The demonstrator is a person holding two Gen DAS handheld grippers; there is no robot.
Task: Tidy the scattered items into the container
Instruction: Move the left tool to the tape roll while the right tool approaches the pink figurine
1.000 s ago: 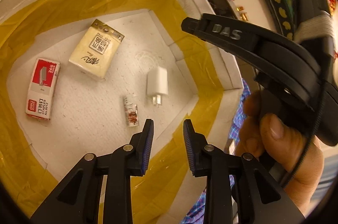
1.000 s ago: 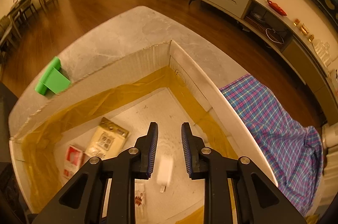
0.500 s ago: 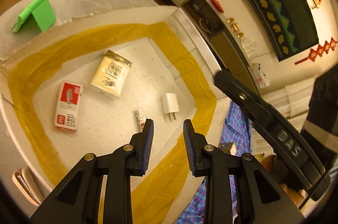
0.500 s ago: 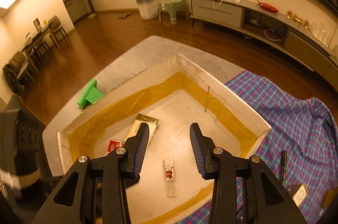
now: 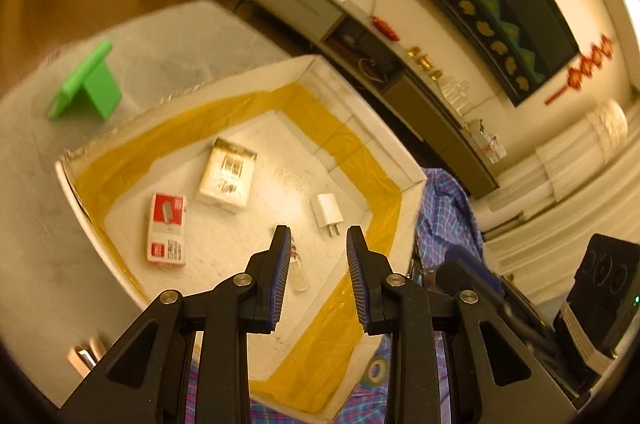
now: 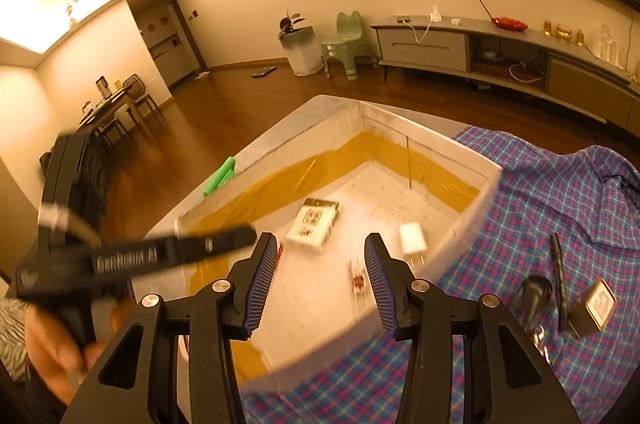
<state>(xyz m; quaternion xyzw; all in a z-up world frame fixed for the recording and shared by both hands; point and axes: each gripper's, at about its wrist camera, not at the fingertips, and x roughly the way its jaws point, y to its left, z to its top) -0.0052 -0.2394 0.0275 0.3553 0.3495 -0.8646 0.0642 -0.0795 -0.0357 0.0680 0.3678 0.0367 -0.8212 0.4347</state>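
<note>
The white box (image 5: 360,112) lined with yellow tape holds a red staple box (image 5: 167,228), a cream packet (image 5: 228,176), a white charger (image 5: 328,212) and a small clear tube (image 5: 298,272). My left gripper (image 5: 318,236) hovers over the box's near corner, open and holding nothing. My right gripper (image 6: 320,244) hangs above the box (image 6: 448,144) near its front wall; its jaws are opening and nothing is between them. Below it lie the charger (image 6: 414,238), the packet (image 6: 314,222) and the tube (image 6: 358,282).
On the checked cloth (image 6: 560,192) right of the box lie a black pen (image 6: 558,264), a dark object (image 6: 532,296) and a small labelled box (image 6: 596,308). A green stand (image 5: 88,88) sits on the grey table beyond the box. A hand holds the left tool (image 6: 136,260).
Both grippers have drawn back and up from the box. The right jaws have spread wider, and the charger that was blurred under them now rests on the box floor.
</note>
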